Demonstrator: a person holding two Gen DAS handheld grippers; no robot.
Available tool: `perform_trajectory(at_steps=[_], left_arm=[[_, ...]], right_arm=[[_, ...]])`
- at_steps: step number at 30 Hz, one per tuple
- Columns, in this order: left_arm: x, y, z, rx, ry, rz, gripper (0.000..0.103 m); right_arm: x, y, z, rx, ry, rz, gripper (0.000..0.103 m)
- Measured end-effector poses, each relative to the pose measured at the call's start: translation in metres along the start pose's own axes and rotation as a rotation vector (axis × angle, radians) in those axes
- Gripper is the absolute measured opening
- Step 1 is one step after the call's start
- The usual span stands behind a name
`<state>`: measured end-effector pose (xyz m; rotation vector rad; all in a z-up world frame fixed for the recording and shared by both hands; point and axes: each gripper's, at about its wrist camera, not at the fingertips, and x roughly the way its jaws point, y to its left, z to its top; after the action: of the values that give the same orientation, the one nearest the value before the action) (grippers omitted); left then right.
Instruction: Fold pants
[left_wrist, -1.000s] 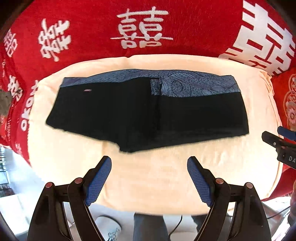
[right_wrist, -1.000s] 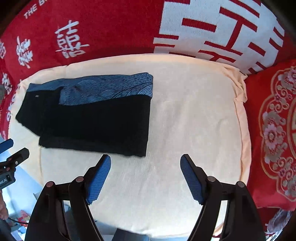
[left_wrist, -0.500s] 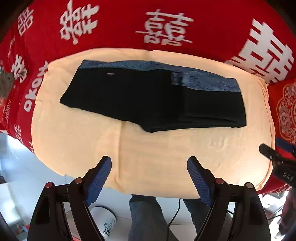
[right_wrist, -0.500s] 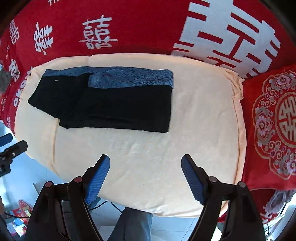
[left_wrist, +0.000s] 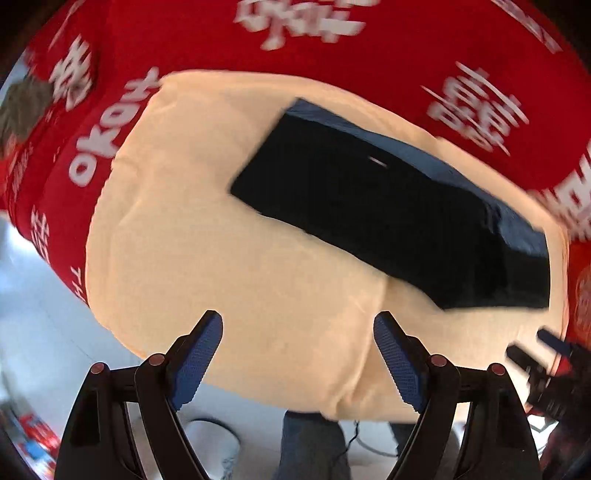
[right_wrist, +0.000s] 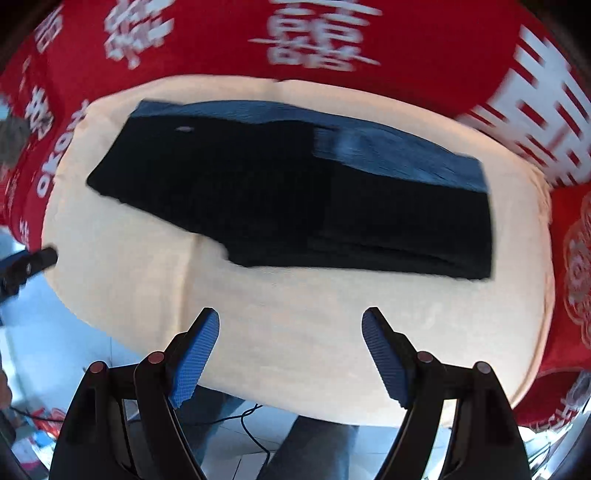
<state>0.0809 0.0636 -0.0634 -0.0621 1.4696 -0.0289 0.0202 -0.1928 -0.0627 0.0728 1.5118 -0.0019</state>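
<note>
lying folded on one cream cushion (right_wrist: 295, 314): one pair of black pants (right_wrist: 295, 206) with blue waistband. two tools, left tool (left_wrist: 298, 328) and right tool (right_wrist: 290, 325), both released, empty, hovering apart from it.

White letters "OKOH" are showing on the red cloth (left_wrist: 110, 136), in both wrist views; large white Chinese double-happiness characters (right_wrist: 314, 40) are appearing blurred on that cloth.

Count: 1 pair of pants (right_wrist: 295, 206), folded, on 1 cream cushion (right_wrist: 295, 314). 1 red cover (right_wrist: 221, 48) beneath. 2 grippers: left gripper (left_wrist: 298, 354), right gripper (right_wrist: 290, 350). 2 denim-clad legs (right_wrist: 314, 446) near edge.
</note>
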Motion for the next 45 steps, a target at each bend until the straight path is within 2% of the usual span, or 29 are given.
perform_trajectory(at_steps=[6, 14, 18, 22, 25, 28, 31, 35, 36, 37, 38, 43, 45], left_arm=[[0.051, 0.025, 0.026, -0.071, 0.012, -0.050, 0.085], [0.114, 0.024, 0.049, -0.188, 0.001, -0.188, 0.085], [0.120, 0.025, 0.054, -0.201, -0.023, -0.232, 0.085], [0.124, 0.029, 0.059, -0.207, -0.030, -0.264, 0.085], [0.128, 0.035, 0.062, -0.225, -0.028, -0.279, 0.085], [0.130, 0.041, 0.063, -0.248, -0.034, -0.302, 0.085], [0.129, 0.043, 0.066, -0.255, -0.049, -0.316, 0.085], [0.129, 0.048, 0.067, -0.265, -0.062, -0.327, 0.085], [0.129, 0.051, 0.066, -0.271, -0.060, -0.331, 0.085], [0.128, 0.052, 0.065, -0.276, -0.059, -0.335, 0.085], [0.127, 0.053, 0.065, -0.281, -0.061, -0.337, 0.085], [0.123, 0.058, 0.063, -0.298, -0.081, -0.344, 0.085], [0.124, 0.057, 0.063, -0.294, -0.087, -0.335, 0.085]], right_arm=[[0.023, 0.040, 0.014, -0.063, 0.031, -0.004, 0.082], [0.070, 0.043, 0.041, -0.103, 0.017, 0.024, 0.082], [0.077, 0.039, 0.069, -0.068, -0.042, 0.130, 0.082], [0.083, 0.040, 0.130, -0.035, -0.077, 0.302, 0.081], [0.092, 0.054, 0.188, -0.057, -0.101, 0.399, 0.060], [0.108, 0.083, 0.239, -0.108, -0.076, 0.490, 0.059], [0.124, 0.123, 0.271, -0.219, -0.068, 0.475, 0.059], [0.157, 0.161, 0.287, -0.331, -0.007, 0.411, 0.058], [0.164, 0.163, 0.292, -0.322, 0.017, 0.425, 0.053], [0.165, 0.163, 0.295, -0.286, 0.028, 0.478, 0.022], [0.165, 0.163, 0.300, -0.248, 0.052, 0.499, 0.013], [0.157, 0.172, 0.300, -0.326, 0.064, 0.522, 0.011], [0.166, 0.171, 0.303, -0.300, 0.049, 0.481, 0.011]])
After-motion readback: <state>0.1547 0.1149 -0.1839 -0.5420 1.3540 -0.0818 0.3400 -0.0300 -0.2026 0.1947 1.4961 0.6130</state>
